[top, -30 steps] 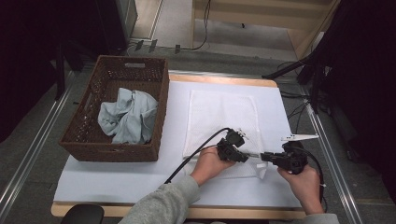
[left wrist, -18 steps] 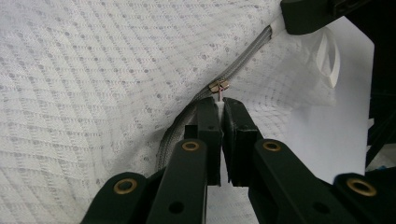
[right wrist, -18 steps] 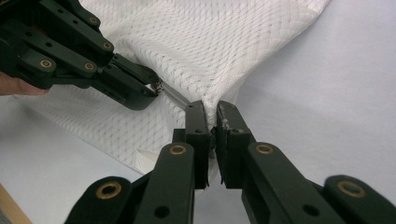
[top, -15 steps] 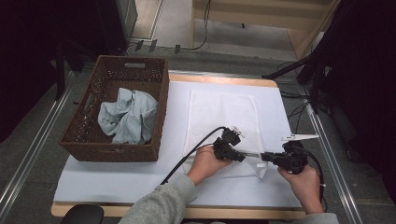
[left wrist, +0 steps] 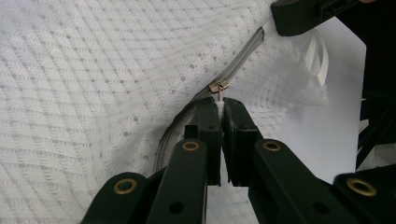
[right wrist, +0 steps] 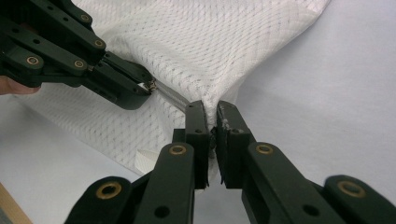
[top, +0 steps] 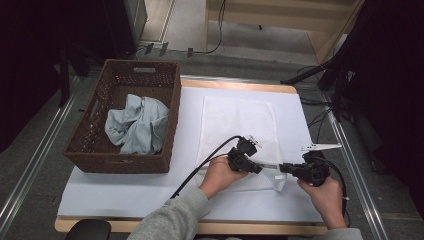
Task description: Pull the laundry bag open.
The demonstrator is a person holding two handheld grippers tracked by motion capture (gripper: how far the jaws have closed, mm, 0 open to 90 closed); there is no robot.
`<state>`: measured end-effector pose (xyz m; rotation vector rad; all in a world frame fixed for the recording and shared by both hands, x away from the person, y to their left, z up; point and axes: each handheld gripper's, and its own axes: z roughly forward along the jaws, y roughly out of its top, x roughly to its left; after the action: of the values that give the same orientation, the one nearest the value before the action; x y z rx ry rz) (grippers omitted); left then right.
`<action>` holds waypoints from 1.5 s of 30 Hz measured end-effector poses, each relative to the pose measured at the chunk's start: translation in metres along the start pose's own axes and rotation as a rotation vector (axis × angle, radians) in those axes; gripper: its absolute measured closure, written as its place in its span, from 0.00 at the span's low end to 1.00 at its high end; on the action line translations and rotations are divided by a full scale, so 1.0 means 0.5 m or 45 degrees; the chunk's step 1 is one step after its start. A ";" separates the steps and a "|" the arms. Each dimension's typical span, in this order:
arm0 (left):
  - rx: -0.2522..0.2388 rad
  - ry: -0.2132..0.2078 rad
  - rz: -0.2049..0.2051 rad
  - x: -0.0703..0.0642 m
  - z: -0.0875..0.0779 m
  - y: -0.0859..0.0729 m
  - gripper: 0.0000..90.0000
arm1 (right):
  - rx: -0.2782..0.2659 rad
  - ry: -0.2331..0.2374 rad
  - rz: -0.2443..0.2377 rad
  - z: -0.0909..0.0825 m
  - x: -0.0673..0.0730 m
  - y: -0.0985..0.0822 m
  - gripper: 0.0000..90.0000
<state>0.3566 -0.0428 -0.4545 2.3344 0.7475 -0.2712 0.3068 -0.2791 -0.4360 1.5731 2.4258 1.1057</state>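
1. Two hand-held grippers work one white mesh bag (top: pixel 239 131) lying flat on the worktop (top: pixel 125 190), right of the basket (top: pixel 170 100).
2. Left hand-held gripper (left wrist: pixel 219 103): jaws pressed together, pinching the zip pull (left wrist: pixel 218 87) from just below it.
3. Right hand-held gripper (right wrist: pixel 211 112): jaws pressed together on the bag's near corner, at the zip's end.
4. Key relation: the grey zip (left wrist: pixel 233 63) runs along the bag's near edge, its long axis straight from the left jaws towards the right jaws; the left is on the slider, the right anchors.
5. Bag: white open-weave mesh, slightly lifted and taut between grips; a white tag (left wrist: pixel 319 56) hangs at the corner. Zip apparently partly closed; hard to confirm.
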 end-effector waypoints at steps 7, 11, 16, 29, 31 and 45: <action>-0.005 0.013 -0.011 0.011 -0.015 -0.016 0.96 | 0.001 -0.005 0.001 -0.004 -0.001 0.000 0.95; -0.014 0.012 -0.027 0.017 -0.020 -0.026 0.96 | 0.000 -0.001 -0.005 -0.001 0.001 0.000 0.95; -0.014 0.012 -0.017 0.015 -0.022 -0.027 0.96 | 0.005 -0.005 -0.001 0.000 0.002 0.000 0.95; 0.001 0.012 -0.032 0.020 -0.030 -0.034 0.96 | 0.021 -0.008 0.001 0.000 0.000 0.001 0.95; 0.001 0.013 -0.029 0.023 -0.035 -0.039 0.96 | 0.024 -0.013 0.009 0.000 0.000 0.001 0.95; -0.012 -0.001 -0.040 0.020 -0.046 -0.048 0.96 | 0.031 -0.014 -0.005 0.001 0.001 0.001 0.95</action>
<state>0.3505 -0.0086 -0.4537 2.3152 0.7838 -0.2813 0.3071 -0.2781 -0.4361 1.5765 2.4433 1.0678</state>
